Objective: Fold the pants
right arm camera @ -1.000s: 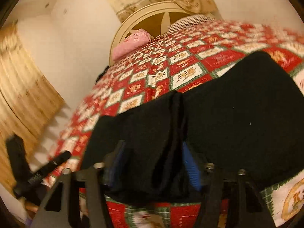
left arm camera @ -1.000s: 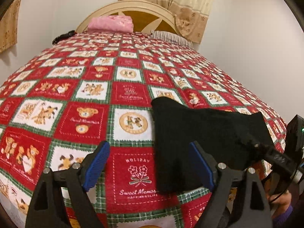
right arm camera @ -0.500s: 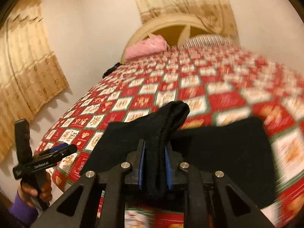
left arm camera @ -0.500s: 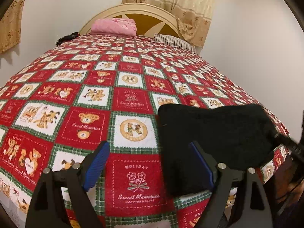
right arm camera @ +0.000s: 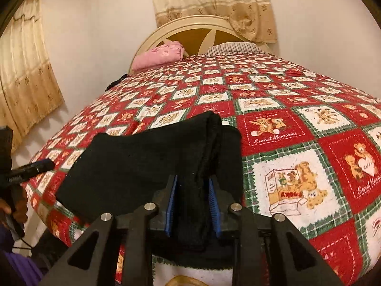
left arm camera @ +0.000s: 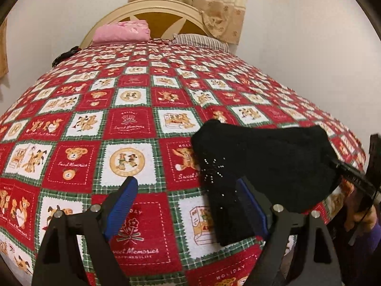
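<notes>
Only one pants [right arm camera: 142, 166], two grippers [right arm camera: 193, 205].

Teddy-bear quilt [left arm camera: 133, 124], pink pillow [left arm camera: 121, 32], curtain [right arm camera: 214, 4].

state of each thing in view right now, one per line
pants: black, partly folded, lying on the bed with a bunched fold lifted
right tool: shut on the pants
left tool: open, holding nothing
bedspread: spread flat over the bed
pink cloth: folded, by the headboard
curtain: drawn
</notes>
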`<state>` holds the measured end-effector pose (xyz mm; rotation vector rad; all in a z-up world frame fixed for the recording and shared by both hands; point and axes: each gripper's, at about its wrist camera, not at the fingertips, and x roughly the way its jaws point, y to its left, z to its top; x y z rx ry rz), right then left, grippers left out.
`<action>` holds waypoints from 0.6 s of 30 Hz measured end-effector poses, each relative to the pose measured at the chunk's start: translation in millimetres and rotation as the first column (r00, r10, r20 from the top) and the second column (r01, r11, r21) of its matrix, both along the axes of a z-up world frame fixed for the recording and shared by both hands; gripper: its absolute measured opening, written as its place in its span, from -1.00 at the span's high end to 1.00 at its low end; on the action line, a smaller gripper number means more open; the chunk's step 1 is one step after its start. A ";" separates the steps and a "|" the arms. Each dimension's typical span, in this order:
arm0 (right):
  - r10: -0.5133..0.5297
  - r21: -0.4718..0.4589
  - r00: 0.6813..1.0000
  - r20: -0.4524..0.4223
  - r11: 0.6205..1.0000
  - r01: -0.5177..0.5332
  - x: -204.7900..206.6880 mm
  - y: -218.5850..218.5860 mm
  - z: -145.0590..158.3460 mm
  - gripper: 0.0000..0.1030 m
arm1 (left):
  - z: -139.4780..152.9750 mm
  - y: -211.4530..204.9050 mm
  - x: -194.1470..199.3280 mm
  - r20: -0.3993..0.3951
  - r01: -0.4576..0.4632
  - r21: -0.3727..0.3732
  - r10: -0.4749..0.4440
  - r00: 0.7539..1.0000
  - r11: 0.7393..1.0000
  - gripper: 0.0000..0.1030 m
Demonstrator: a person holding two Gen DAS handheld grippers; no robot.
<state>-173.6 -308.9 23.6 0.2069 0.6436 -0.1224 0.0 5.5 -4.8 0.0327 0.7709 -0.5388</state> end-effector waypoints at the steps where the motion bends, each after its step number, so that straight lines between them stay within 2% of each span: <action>1: -0.003 -0.020 1.000 -0.003 1.000 0.003 -0.8 2.7 0.6 0.45 | -0.5 -0.7 -1.0 -0.001 -0.002 0.006 0.002 1.000 1.000 -0.70; 4: -0.016 -0.065 1.000 -0.012 0.998 0.016 -3.2 10.6 6.7 0.37 | -2.6 -0.2 -1.4 -0.006 -0.009 0.013 0.010 1.000 1.000 -0.70; 6: -0.066 -0.096 0.998 -0.001 0.993 0.066 -11.9 12.4 16.5 0.27 | -4.1 0.3 -1.9 -0.013 -0.012 0.018 0.012 1.000 1.000 -0.70; 8: -0.144 -0.169 0.989 0.031 0.974 0.147 -23.6 15.2 24.9 -0.03 | -4.6 -0.1 -2.3 -0.015 -0.008 0.019 0.008 1.000 1.000 -0.70; 10: -0.175 -0.217 0.982 0.073 0.958 0.187 -37.3 20.5 34.3 -0.03 | -4.7 -3.0 -2.7 -0.011 0.000 0.022 0.001 1.000 1.000 -0.70; 14: -0.077 -0.165 0.993 0.084 0.982 0.090 -45.4 38.3 46.8 -0.03 | -1.9 -13.8 0.3 0.011 0.013 0.038 -0.013 1.000 0.999 -0.70; 18: 0.045 -0.136 0.998 0.049 0.990 -0.038 -25.2 66.8 42.3 -0.02 | -1.1 -33.3 7.2 0.019 0.010 0.064 -0.011 1.000 0.998 -0.70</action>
